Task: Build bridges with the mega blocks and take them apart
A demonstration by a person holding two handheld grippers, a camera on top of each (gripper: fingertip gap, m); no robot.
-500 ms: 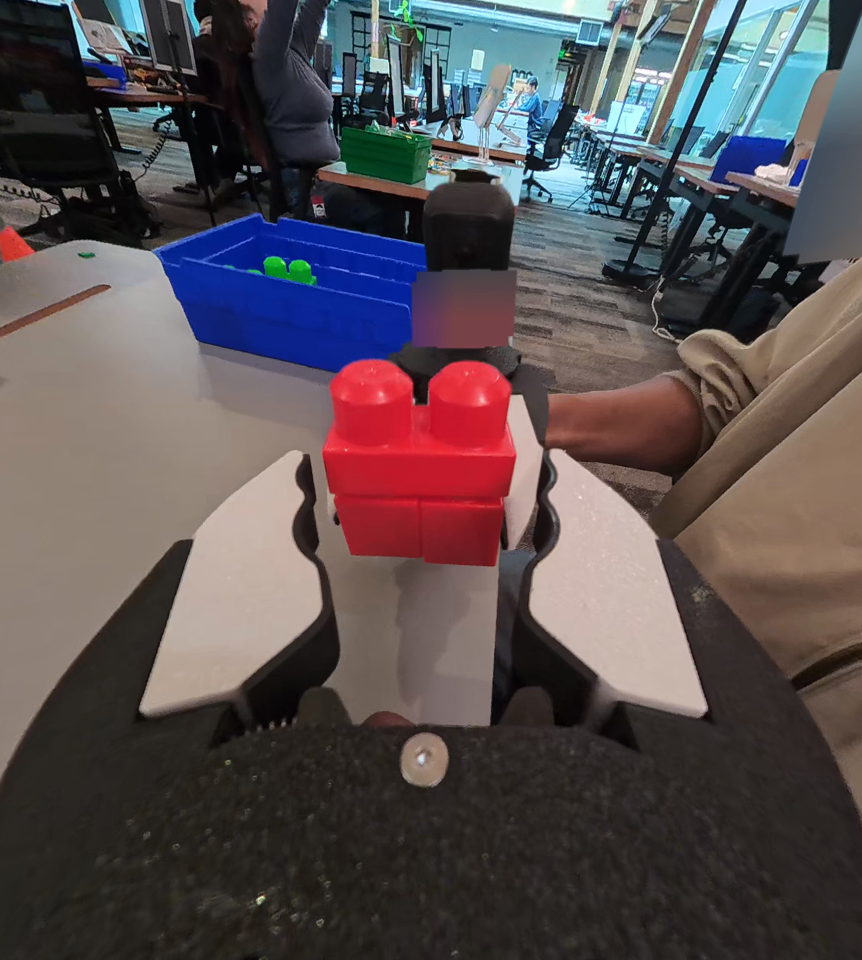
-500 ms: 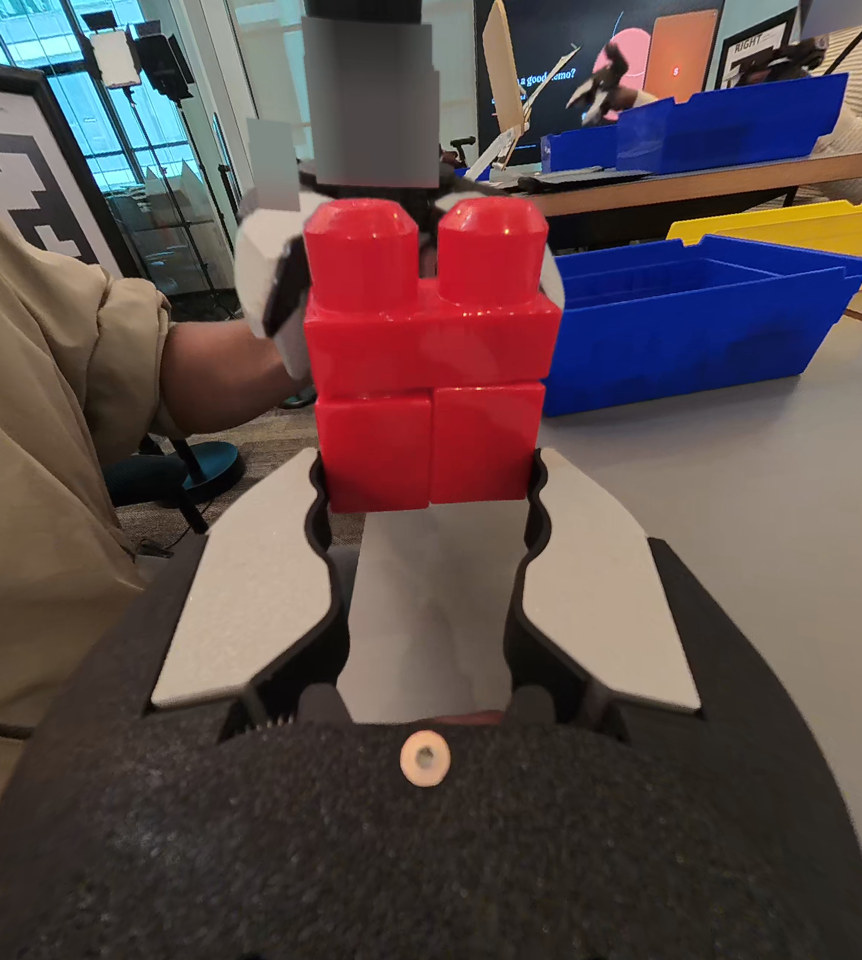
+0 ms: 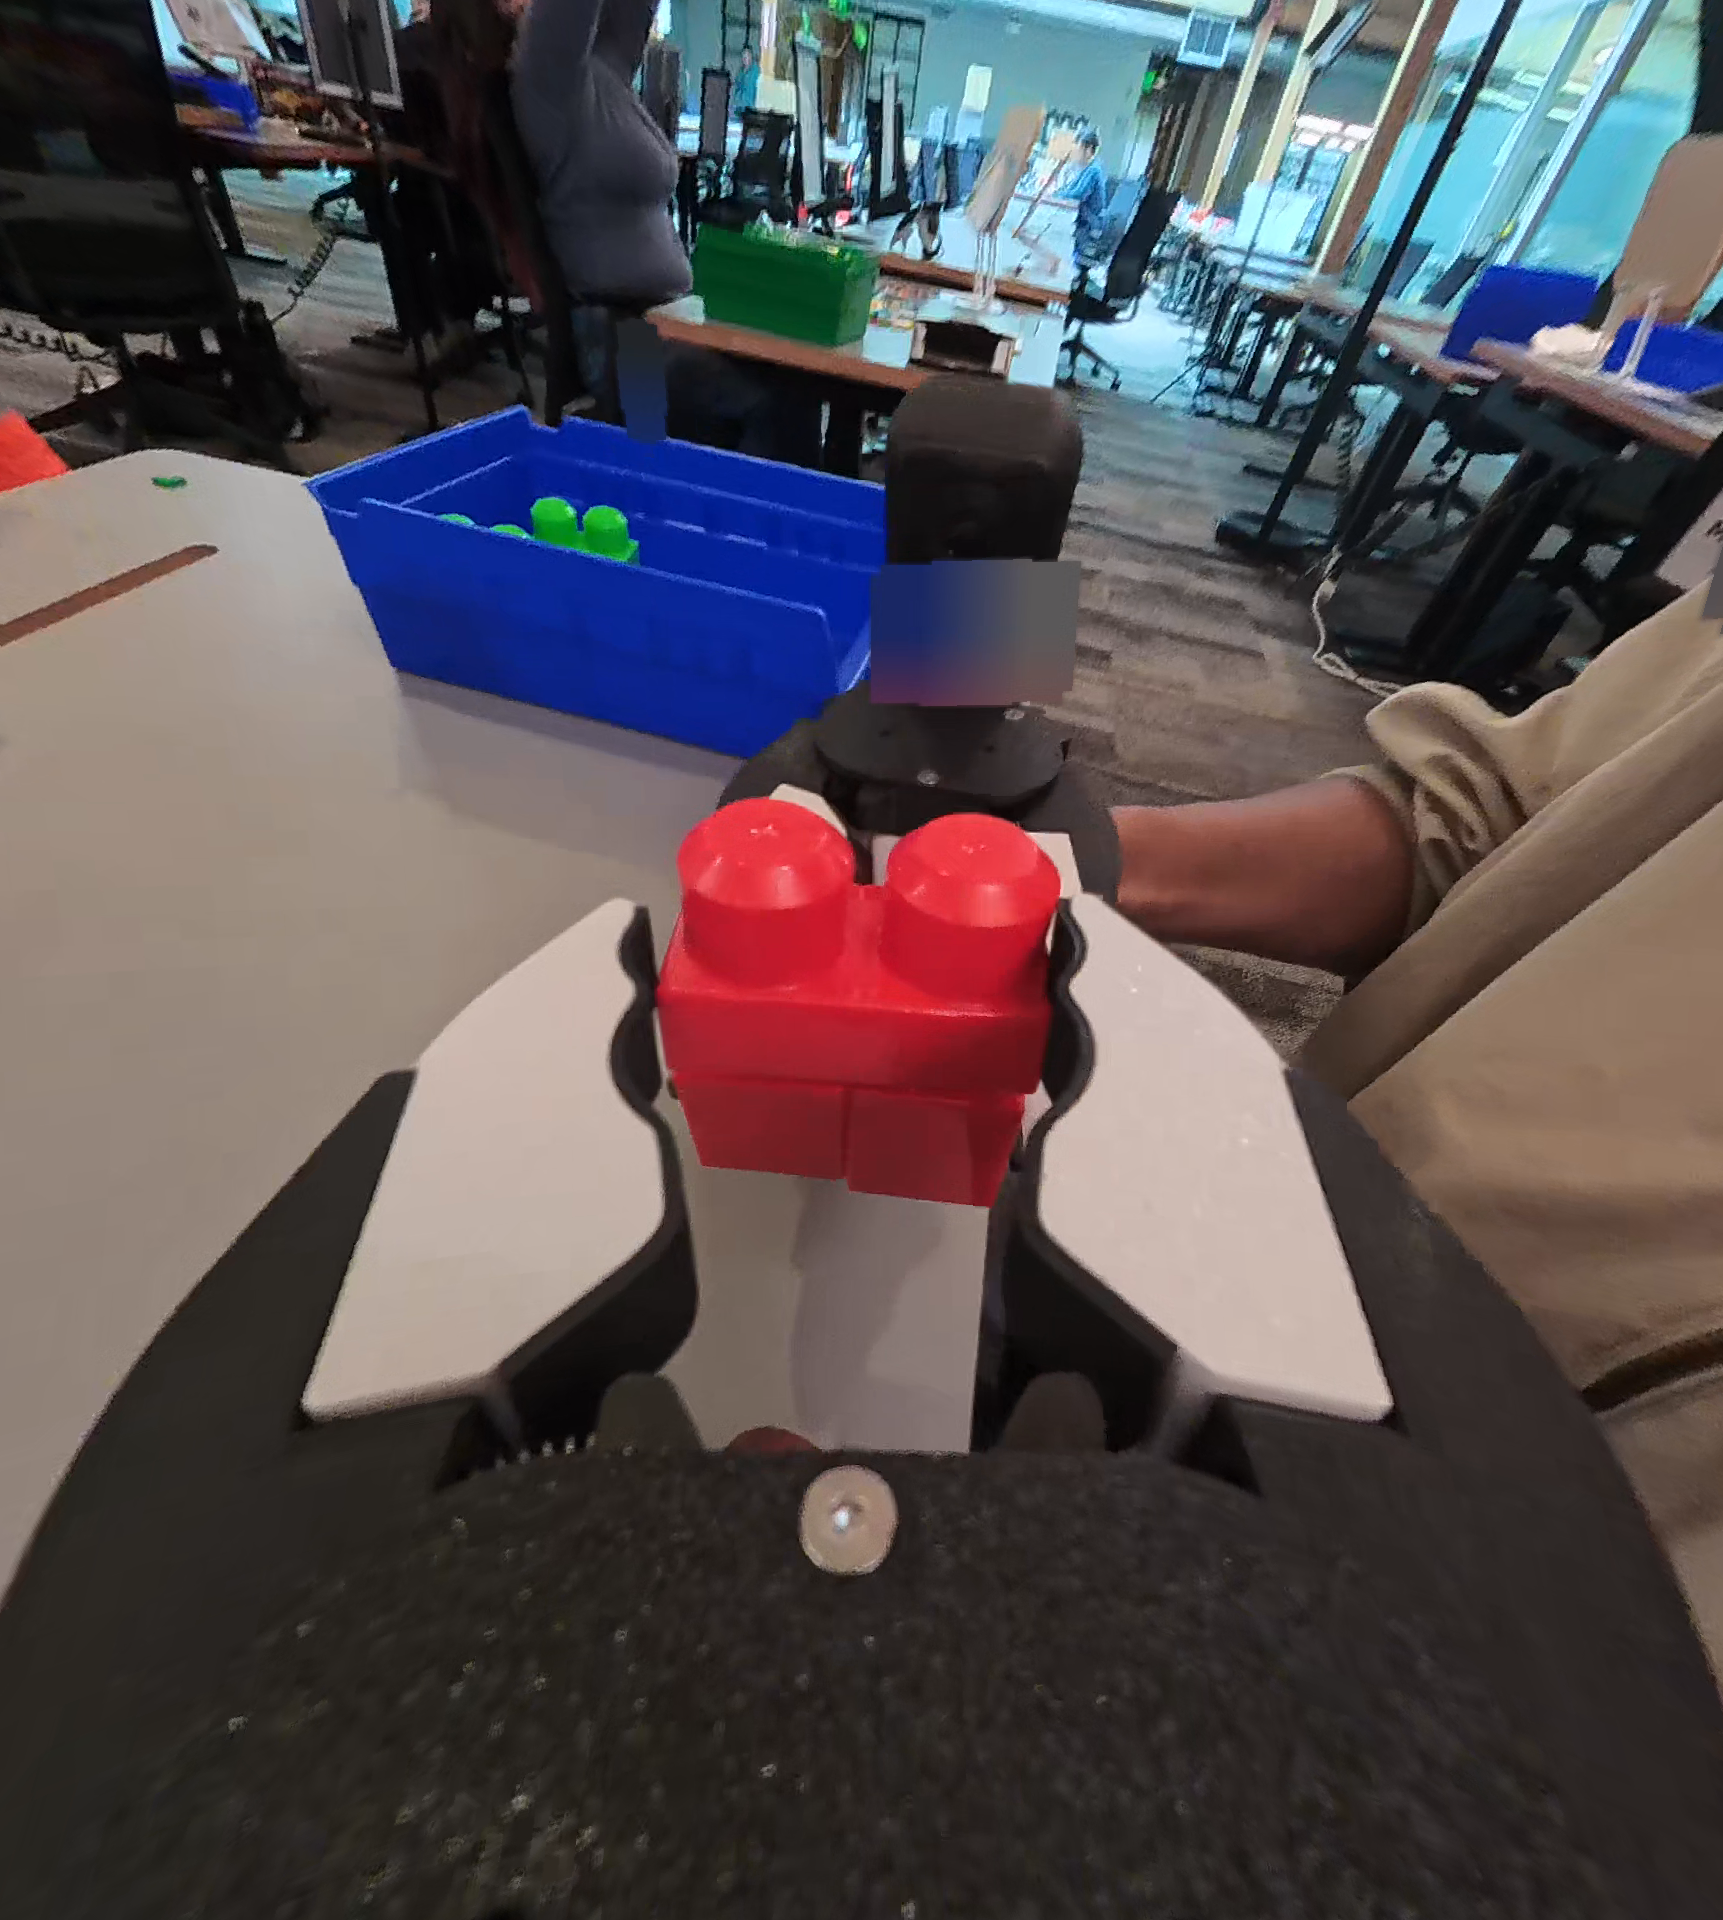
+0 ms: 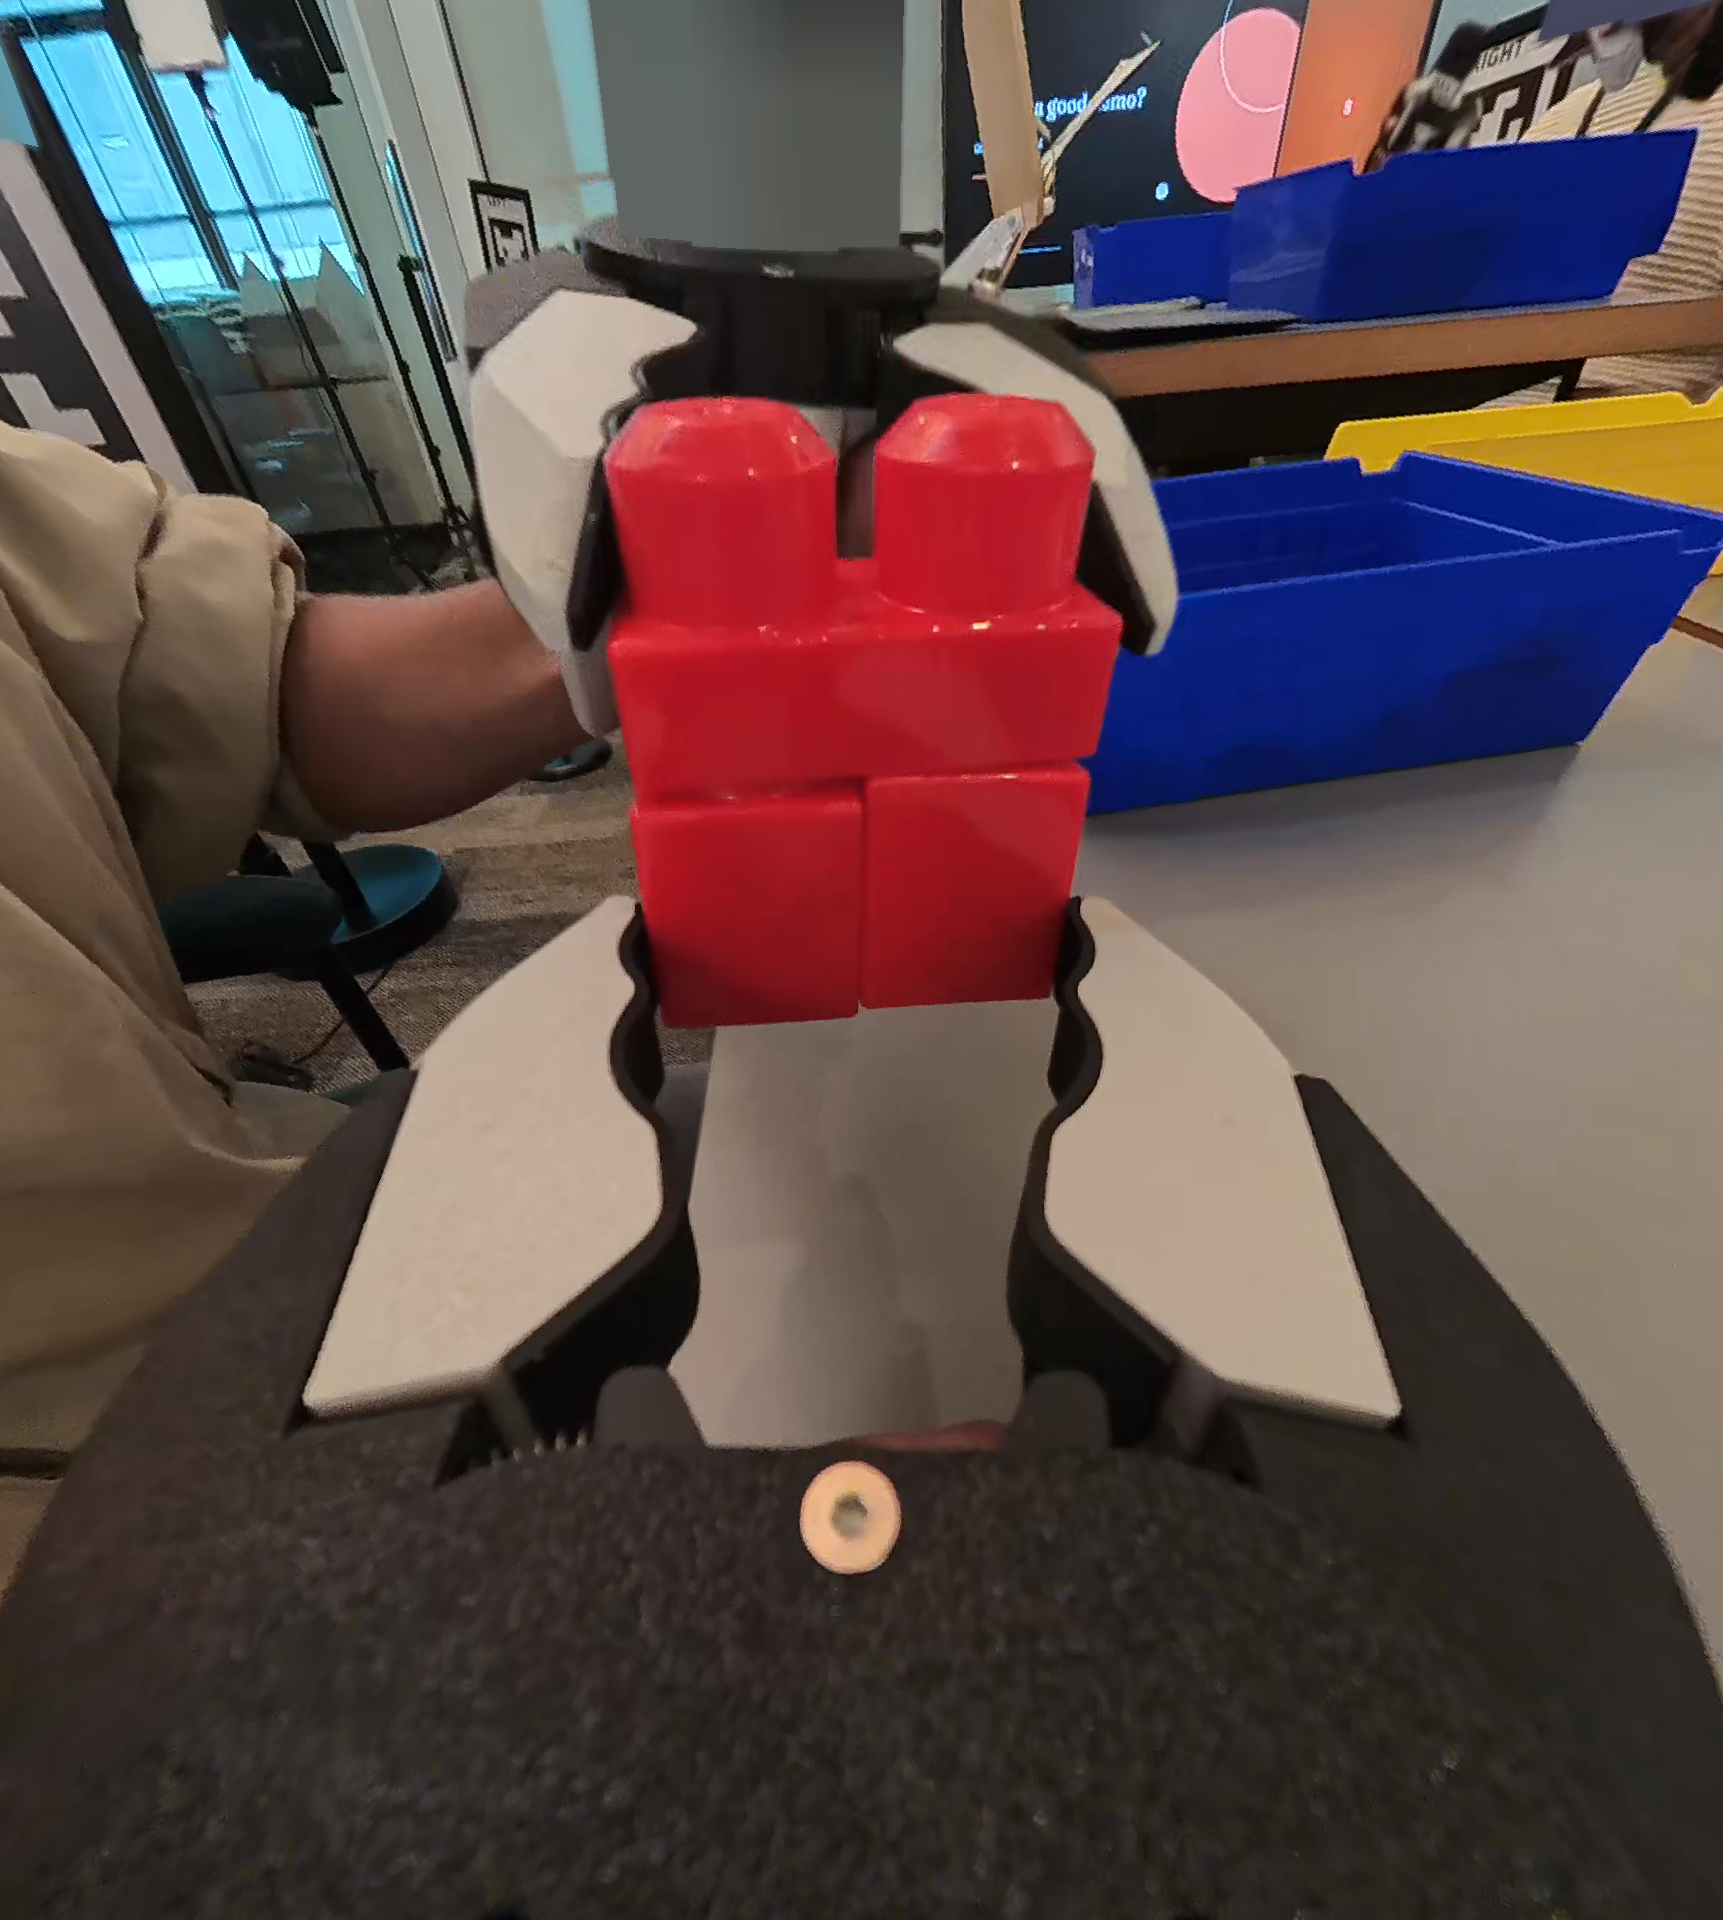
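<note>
Overhead nothing; below, grey table (image 3: 161, 935) carrying a blue bin (image 3: 608, 623) with green blocks (image 3: 582, 525) inside. Above the table edge, both tools meet on one red stack. Left gripper (image 3: 852, 997) clamps the upper two-stud red block (image 3: 857, 997). Right gripper (image 4: 852, 966) clamps the two lower red blocks (image 4: 857, 894), side by side beneath it.

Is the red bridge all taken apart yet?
Not yet. The wide top block sits on two small bottom blocks. The left gripper is shut on the top one, the right gripper on the bottom pair. Pulling them apart is left. Green blocks already lie in the blue bin.
</note>
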